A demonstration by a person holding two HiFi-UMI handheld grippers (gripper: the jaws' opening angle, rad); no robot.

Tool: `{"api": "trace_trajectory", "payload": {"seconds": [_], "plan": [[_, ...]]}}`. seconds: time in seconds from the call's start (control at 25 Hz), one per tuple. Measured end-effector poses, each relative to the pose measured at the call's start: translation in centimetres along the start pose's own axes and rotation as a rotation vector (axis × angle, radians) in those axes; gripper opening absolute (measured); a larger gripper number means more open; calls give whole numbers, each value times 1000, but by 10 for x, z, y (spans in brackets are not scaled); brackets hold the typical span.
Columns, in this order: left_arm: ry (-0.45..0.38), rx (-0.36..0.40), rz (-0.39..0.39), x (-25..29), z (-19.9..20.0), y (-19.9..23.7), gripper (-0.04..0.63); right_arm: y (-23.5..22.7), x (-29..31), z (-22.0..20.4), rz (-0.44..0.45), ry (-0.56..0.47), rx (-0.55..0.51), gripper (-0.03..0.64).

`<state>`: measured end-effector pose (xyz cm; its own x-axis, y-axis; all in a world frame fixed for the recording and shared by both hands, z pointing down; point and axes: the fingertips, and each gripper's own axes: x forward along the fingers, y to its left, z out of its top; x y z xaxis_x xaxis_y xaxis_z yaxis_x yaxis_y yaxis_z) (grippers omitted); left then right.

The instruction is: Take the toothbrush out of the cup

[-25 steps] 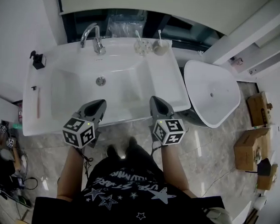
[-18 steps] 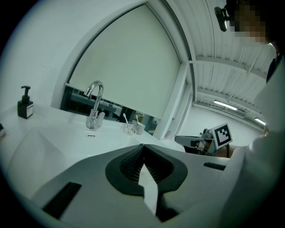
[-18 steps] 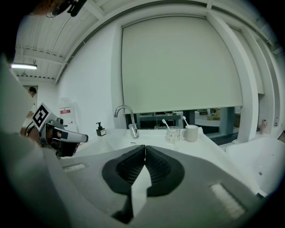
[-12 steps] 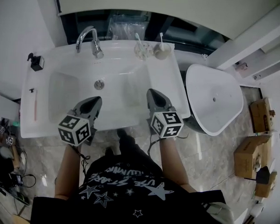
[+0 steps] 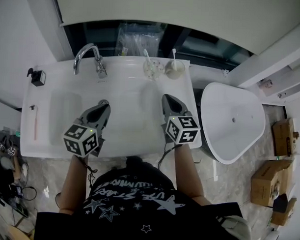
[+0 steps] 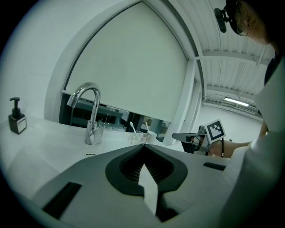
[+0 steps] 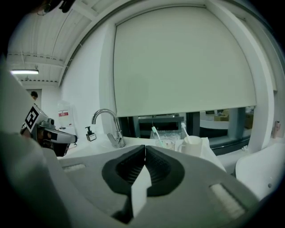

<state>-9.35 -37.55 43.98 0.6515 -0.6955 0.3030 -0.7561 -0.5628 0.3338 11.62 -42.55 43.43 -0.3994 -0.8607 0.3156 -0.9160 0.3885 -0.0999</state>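
Note:
Two cups stand at the back rim of the white sink point(image 5: 41, 143): a clear glass cup point(image 5: 152, 69) with a pale green toothbrush point(image 7: 155, 132) and a white cup point(image 5: 175, 68) with a white toothbrush point(image 7: 185, 131). Both brushes stand upright in their cups. My left gripper point(image 5: 104, 108) hovers over the basin's near half, shut and empty. My right gripper point(image 5: 167, 99) is beside it at the right, also shut and empty, well short of the cups. In the left gripper view the cups point(image 6: 136, 137) sit just beyond my left gripper point(image 6: 143, 144); my right gripper point(image 7: 144, 147) points at them too.
A chrome faucet point(image 5: 88, 58) rises at the back left. A black soap dispenser point(image 5: 38, 77) and a thin pink tool point(image 5: 34, 123) lie on the left counter. A white tub-like fixture point(image 5: 233, 120) stands to the right, with cardboard boxes point(image 5: 270, 183) on the floor.
Both grippers have moved forward from the sink's front edge to over the basin, nearer the cups. Both stayed shut.

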Motion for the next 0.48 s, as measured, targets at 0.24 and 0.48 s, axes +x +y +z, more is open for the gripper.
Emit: {"api": "trace_trajectory", "payload": {"seconds": [0.24,0.48], "plan": [[-5,11,39,31,17,15,6,-31,38,15,31,14,-27,2],[-5,8,73,59,33,31,6,-54,80,31,72,40,-42,2]]}}
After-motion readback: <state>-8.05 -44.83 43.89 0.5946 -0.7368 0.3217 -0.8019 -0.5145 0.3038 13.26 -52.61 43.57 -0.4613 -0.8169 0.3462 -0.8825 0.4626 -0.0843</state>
